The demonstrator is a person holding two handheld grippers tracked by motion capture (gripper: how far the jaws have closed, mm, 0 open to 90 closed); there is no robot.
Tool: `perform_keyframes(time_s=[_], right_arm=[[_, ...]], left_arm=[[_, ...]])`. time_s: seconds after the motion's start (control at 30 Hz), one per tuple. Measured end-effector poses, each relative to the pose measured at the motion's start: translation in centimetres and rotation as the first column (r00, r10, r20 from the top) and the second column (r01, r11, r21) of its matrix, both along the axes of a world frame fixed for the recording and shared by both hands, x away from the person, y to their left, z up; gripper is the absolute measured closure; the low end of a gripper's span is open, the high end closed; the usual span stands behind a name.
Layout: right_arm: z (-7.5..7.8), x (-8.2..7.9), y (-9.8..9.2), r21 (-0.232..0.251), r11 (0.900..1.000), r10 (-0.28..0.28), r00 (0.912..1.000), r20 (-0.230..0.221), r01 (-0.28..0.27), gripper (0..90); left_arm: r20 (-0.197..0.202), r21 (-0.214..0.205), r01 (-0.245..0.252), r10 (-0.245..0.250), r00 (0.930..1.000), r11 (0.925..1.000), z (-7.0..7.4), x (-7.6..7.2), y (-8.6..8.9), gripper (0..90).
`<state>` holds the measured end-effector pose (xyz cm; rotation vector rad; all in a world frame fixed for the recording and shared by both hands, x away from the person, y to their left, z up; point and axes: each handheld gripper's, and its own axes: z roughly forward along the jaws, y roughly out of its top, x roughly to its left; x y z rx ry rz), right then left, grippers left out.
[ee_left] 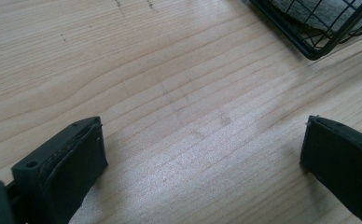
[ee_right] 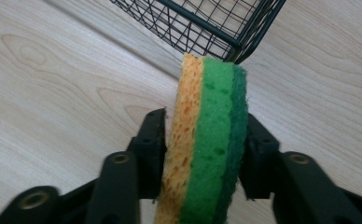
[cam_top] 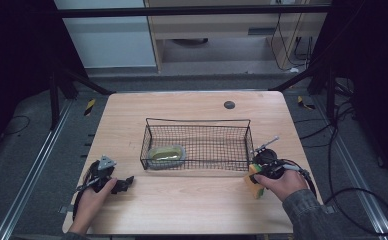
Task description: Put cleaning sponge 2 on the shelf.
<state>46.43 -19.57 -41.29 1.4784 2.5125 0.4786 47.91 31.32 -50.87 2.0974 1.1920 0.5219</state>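
- Firmly clamped in the right claw [ee_right: 202, 154]: one sponge [ee_right: 207, 140], pads pressing on both broad faces, orange-yellow layer against one pad and dark green scouring layer against the other.
- Held on edge rather than flat, probably so both soft faces give the pads purchase and the narrow end can go over a rim first.
- Seen from the high view at the near right of the desk [cam_top: 192, 210], just outside the near right corner of the wire basket [cam_top: 197, 125]; sponge [cam_top: 254, 181] low against the wood, whether touching it or just clear cannot be told.
- Likely bound for the basket, judging by the corner right ahead of the sponge in the right gripper view.
- Already inside the basket, at its near left end: one pale green-yellow item [cam_top: 167, 154], seemingly on grey cloth or a wrapper, kind not clear.
- Parked at the near left of the desk: left claw [ee_left: 202, 158], spread wide with nothing between, bare wood beneath, presumably kept out of the way.
- Count: two claws, one sponge, one basket, one item within it, one dark round spot [cam_top: 229, 104] at the far side of the desk.
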Motion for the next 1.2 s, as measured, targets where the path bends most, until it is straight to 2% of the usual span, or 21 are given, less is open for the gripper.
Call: perform_keyframes(time_s=[0.17,0.33,0.47,0.67,0.93,1.2], right_arm=[[0.5,-0.6,-0.8,0.016,0.9998,0.009,0.9999,0.005,-0.009,63.3],[1.7,-1.0,-2.1,0.033,0.9994,-0.007,0.9988,0.048,0.005,63.4],[2.7,-0.8,-3.8,0.040,0.9990,-0.022,0.9931,0.115,0.017,63.3],[3.1,0.0,-5.5,0.054,0.9980,-0.040,0.9896,0.138,0.033,63.4],[3.2,1.1,-6.0,0.052,0.9982,-0.038,0.9854,0.166,0.030,63.9],[4.6,2.0,-5.9,0.049,0.9980,-0.049,0.9775,0.205,0.040,64.0]], left_arm=[[0.000,0.000,0.000,0.000,1.0000,1.0000,0.0,0.0,0.0,0.0],[0.000,0.001,0.001,-0.001,1.0000,1.0000,0.0,0.0,0.0,0.0],[0.000,0.000,0.000,0.000,1.0000,1.0000,0.0,0.0,0.0,0.0],[0.000,0.000,0.000,0.000,1.0000,1.0000,0.0,0.0,0.0,0.0],[0.001,0.000,0.000,0.000,1.0000,1.0000,0.0,0.0,0.0,0.0],[0.000,0.001,0.000,0.000,1.0000,1.0000,0.0,0.0,0.0,0.0]])
